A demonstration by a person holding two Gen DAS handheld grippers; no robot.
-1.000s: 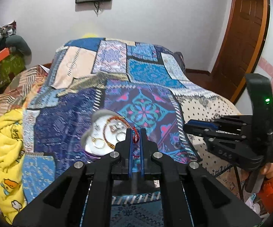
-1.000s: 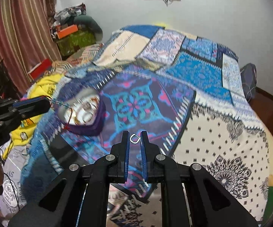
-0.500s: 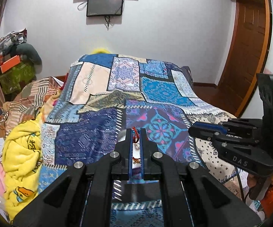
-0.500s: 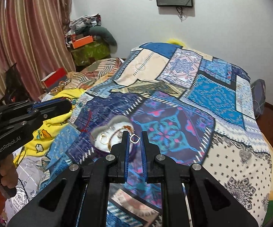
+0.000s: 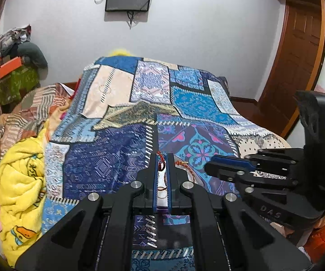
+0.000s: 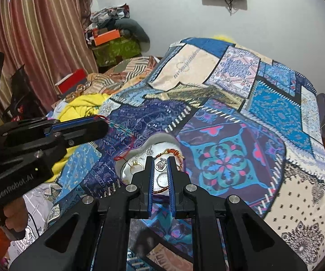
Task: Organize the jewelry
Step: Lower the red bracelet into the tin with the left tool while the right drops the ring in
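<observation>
A heart-shaped jewelry box (image 6: 160, 138) with a white lining lies on the patchwork bedspread (image 6: 230, 158), holding rings and a beaded bracelet (image 6: 173, 151). Just above it, my right gripper (image 6: 160, 159) is shut on a small silver ring (image 6: 160, 165). My left gripper (image 6: 104, 122) comes in from the left, shut on a red thread bracelet (image 6: 119, 131) whose cord trails down to the box rim. In the left wrist view the red thread (image 5: 160, 162) sits pinched at my left gripper (image 5: 161, 157), the box (image 5: 181, 170) is mostly hidden beneath the fingers, and the right gripper (image 5: 207, 167) hovers at the right.
A yellow blanket (image 5: 20, 176) and loose clothes are heaped along the bed's left side. A cluttered stand with an orange box (image 6: 107, 37) stands by the striped curtain (image 6: 38, 33). A wooden door (image 5: 297, 67) is at the right. A hand (image 6: 13, 216) holds the left gripper.
Both grippers have drawn back toward the near edge of the bed. The box now lies under the right fingertips and mostly under the left fingers. Both grips are unchanged.
</observation>
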